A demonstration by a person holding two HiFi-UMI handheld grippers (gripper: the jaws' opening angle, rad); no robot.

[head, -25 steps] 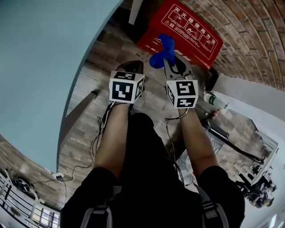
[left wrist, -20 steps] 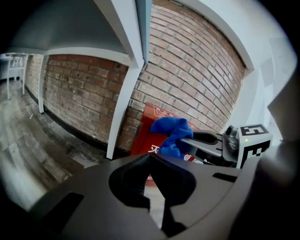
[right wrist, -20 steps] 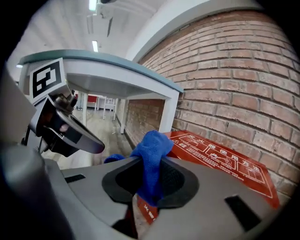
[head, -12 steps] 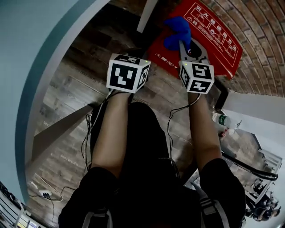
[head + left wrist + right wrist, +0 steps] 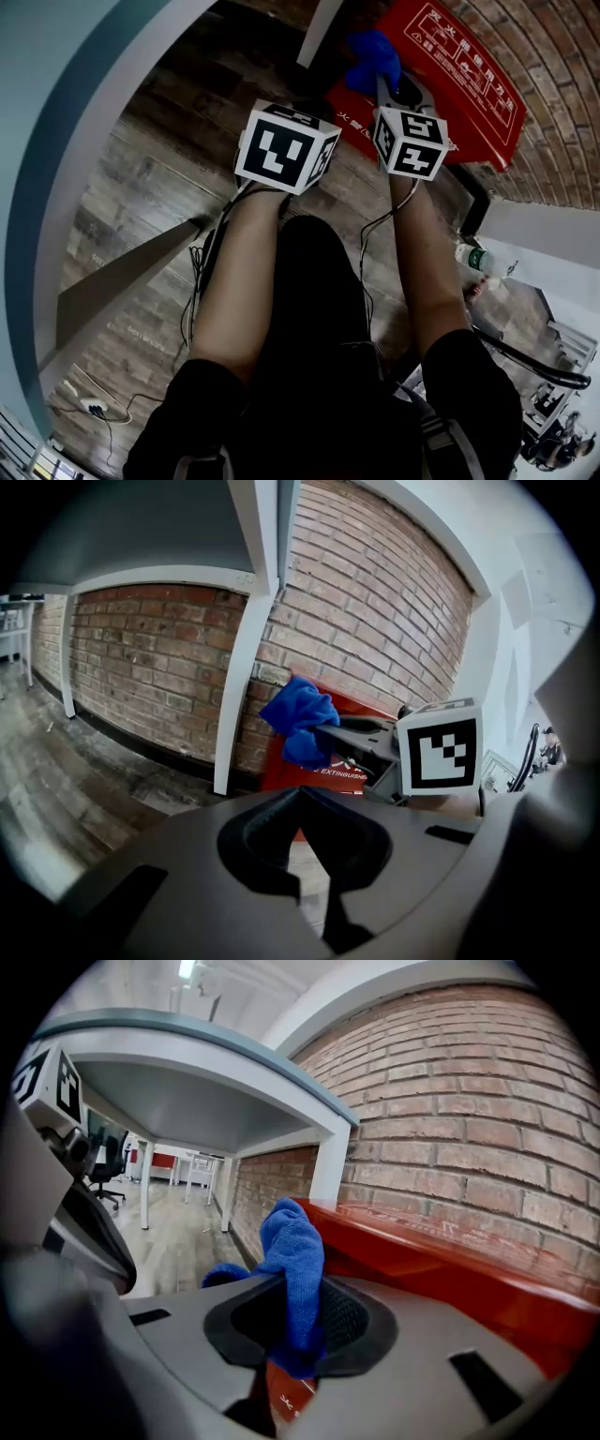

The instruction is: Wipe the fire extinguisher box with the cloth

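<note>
The red fire extinguisher box (image 5: 450,70) stands against the brick wall; it also shows in both gripper views (image 5: 277,772) (image 5: 450,1260). My right gripper (image 5: 298,1288) is shut on a blue cloth (image 5: 292,1241), which bunches out past the jaws. In the head view the cloth (image 5: 373,58) lies over the box's left end, just beyond the right marker cube (image 5: 410,142). My left gripper (image 5: 302,791) is shut with nothing in it. It hangs beside the right one, short of the box, and sees the cloth (image 5: 298,722) ahead. Its cube (image 5: 286,147) hides its jaws from above.
A white table leg (image 5: 239,677) stands close to the left of the box, under a grey-blue tabletop (image 5: 56,141). Brick wall (image 5: 375,621) runs behind. A plastic bottle (image 5: 476,258) and a black bar lie on the wooden floor at right; cables (image 5: 192,281) trail at left.
Both grippers have moved forward toward the box. The cloth, still held in the right gripper, has gone from the box's near edge to over its left end.
</note>
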